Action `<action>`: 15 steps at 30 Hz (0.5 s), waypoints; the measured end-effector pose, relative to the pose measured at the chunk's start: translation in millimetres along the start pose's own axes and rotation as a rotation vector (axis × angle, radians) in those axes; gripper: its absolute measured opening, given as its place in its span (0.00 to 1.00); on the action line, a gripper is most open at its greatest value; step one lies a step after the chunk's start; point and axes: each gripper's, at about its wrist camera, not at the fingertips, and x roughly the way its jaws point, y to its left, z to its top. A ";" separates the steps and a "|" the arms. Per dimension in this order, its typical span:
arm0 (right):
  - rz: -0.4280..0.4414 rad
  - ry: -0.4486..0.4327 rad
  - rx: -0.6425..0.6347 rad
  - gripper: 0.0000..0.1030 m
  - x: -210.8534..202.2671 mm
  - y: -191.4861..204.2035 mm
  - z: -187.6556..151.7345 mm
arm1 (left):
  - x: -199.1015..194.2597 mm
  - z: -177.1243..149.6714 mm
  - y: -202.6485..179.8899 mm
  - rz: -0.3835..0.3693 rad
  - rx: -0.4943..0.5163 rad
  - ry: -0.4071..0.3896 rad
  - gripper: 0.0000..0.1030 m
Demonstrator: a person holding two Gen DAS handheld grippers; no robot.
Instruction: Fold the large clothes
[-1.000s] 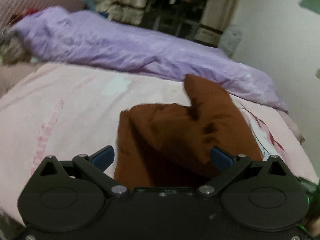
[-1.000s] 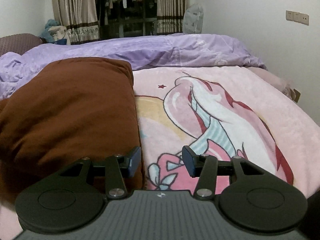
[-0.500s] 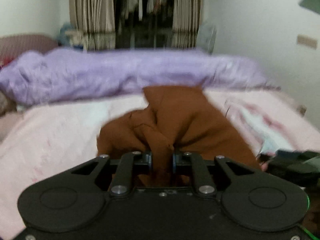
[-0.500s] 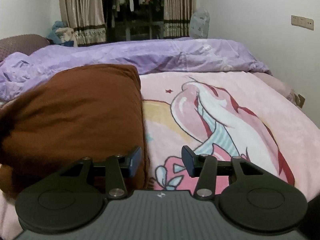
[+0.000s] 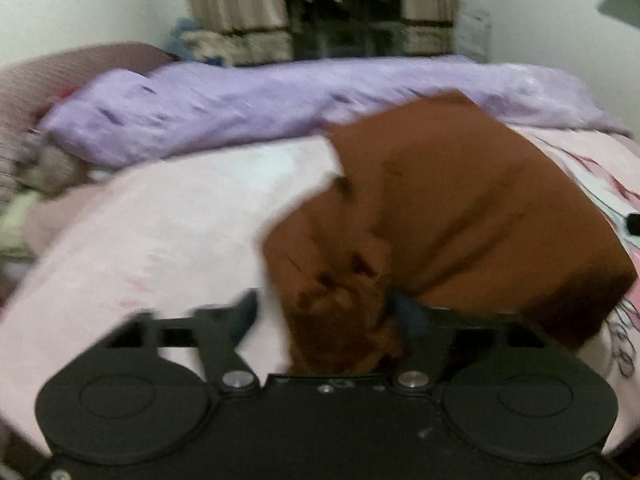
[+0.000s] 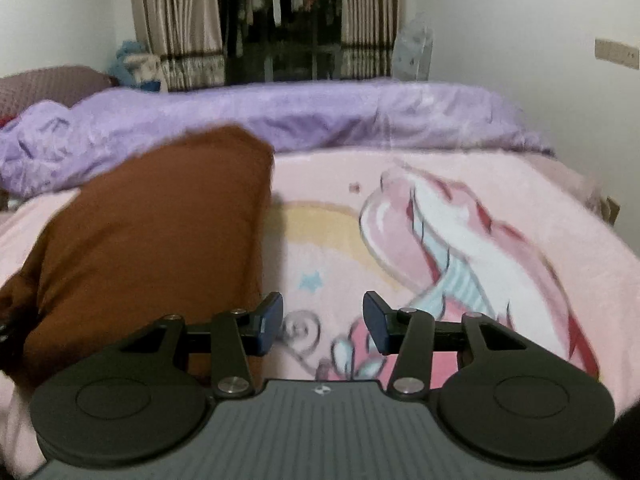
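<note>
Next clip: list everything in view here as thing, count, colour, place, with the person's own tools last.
Garment: one, brown, bunched on the blanket's left side.
Blanket: one, pink with cartoon print, covering the bed.
Duvet: one, lilac, heaped along the bed's far edge.
Curtains: two, beige, flanking a dark window.
Left gripper: one, black, jaws opening, brown cloth between its blue-padded fingers.
Right gripper: one, black, open over the blanket, beside the garment.
</note>
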 end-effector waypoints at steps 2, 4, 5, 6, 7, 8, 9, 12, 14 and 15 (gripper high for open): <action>0.035 -0.059 0.004 0.54 -3.7 -2.2 17.3 | -14.2 16.7 3.3 0.068 -0.012 -0.026 0.89; 0.074 -0.107 0.019 0.54 1.1 -1.4 35.7 | -22.7 41.3 3.9 0.103 -0.058 -0.052 0.95; 0.098 -0.126 0.031 0.54 5.9 -0.5 45.3 | -24.1 58.0 2.5 0.102 -0.090 -0.077 1.00; 0.121 -0.135 0.048 0.54 13.5 1.1 56.1 | -25.6 71.4 1.3 0.083 -0.117 -0.110 1.00; 0.139 -0.129 0.060 0.54 22.0 4.6 65.2 | -22.3 86.6 -0.4 0.059 -0.148 -0.140 1.00; 0.156 -0.116 0.067 0.54 31.8 7.5 74.0 | -16.6 98.7 -2.1 0.045 -0.171 -0.163 1.00; 0.172 -0.101 0.069 0.54 42.6 11.5 81.3 | -8.0 108.4 -6.3 0.039 -0.181 -0.179 1.00; 0.176 -0.075 0.031 0.54 80.6 32.7 97.9 | 37.6 127.9 -19.7 0.015 -0.158 -0.181 1.00; 0.165 -0.072 0.010 0.54 106.2 48.2 106.7 | 81.5 132.0 -23.4 0.003 -0.128 -0.143 1.00; 0.167 -0.070 0.017 0.54 118.1 53.8 109.1 | 100.8 128.5 -25.8 0.008 -0.112 -0.123 1.00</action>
